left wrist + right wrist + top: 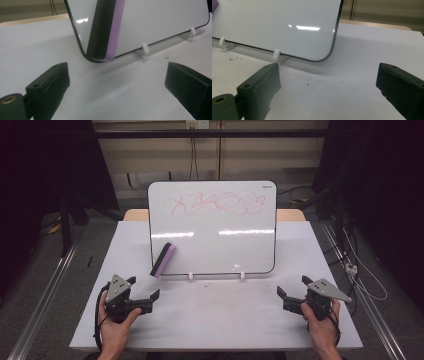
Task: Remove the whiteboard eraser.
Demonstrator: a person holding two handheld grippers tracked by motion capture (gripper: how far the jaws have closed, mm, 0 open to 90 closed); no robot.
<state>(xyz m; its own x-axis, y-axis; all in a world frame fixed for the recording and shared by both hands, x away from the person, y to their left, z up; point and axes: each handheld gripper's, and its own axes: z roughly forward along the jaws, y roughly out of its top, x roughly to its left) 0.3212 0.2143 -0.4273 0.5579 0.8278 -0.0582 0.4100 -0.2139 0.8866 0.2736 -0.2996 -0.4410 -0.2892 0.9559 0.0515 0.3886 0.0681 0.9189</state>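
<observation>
Lab/test bay, dark curtains [45, 165], floor rails [45, 285], loose cables [362, 275], white table [220, 320] w/ whiteboard [215, 235]

Scribbled whiteboard [212, 227] on white clips [191, 276], purple-backed eraser [163, 260] clinging near its lower-left corner, white table [220, 320].

Red scribble on whiteboard [212, 227] illegible; corner logo too small to read.

White whiteboard [212, 227] with thin black edging carries a looping pink-red scribble [217, 203] along its upper part. Eraser [163, 259] is black with a purple layer. Table [215, 315] is white, grippers' jaws black
</observation>
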